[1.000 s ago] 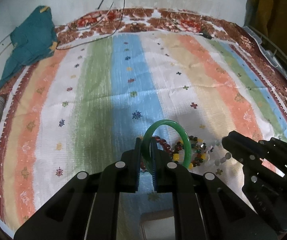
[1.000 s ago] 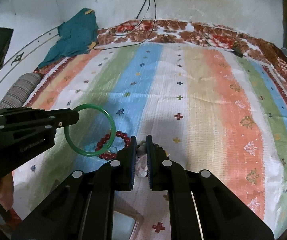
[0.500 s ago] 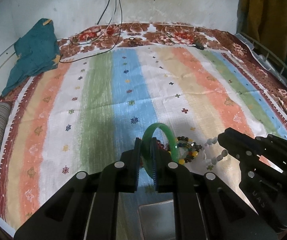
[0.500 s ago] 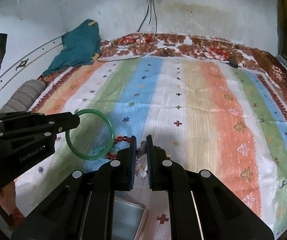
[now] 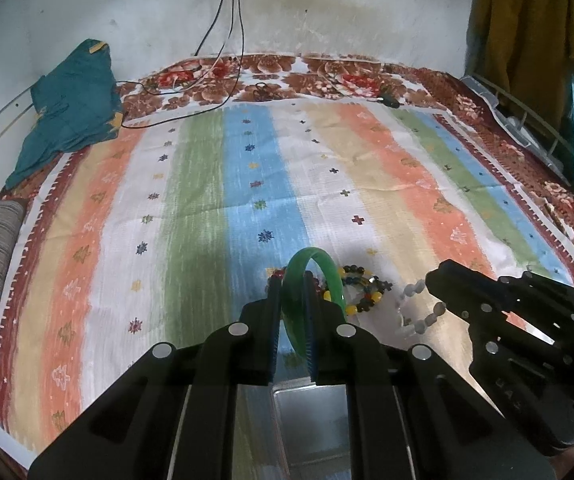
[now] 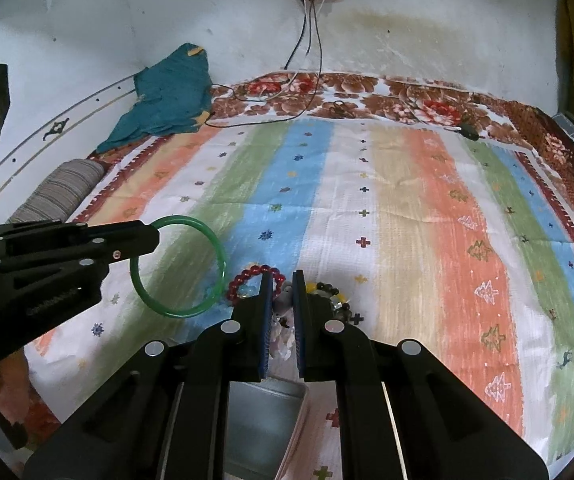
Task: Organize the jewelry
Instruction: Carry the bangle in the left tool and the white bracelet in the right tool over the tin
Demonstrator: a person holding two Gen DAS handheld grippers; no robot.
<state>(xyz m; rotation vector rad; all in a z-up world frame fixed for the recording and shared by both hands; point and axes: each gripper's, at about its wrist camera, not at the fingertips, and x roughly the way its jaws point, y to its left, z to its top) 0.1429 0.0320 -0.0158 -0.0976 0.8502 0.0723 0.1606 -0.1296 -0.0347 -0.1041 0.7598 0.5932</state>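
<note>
Fingers of the left gripper [image 5: 291,280] are clamped on a green bangle [image 5: 329,270], lifted at lower centre above the striped sheet [image 5: 387,184], while those of the right gripper [image 6: 278,280] are nearly closed on a pale bead string [image 5: 417,304], above a metal tin [image 6: 259,420].

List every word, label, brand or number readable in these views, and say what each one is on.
Embossed lettering on the side of the left gripper, seen from the right wrist: too blurred to read.
Embossed marks on the side of the right gripper, seen from the left wrist: too dark and blurred to read.
Green bangle, beaded bracelets, metal tin, striped bedsheet: no text visible, only printed motifs on the sheet.
</note>
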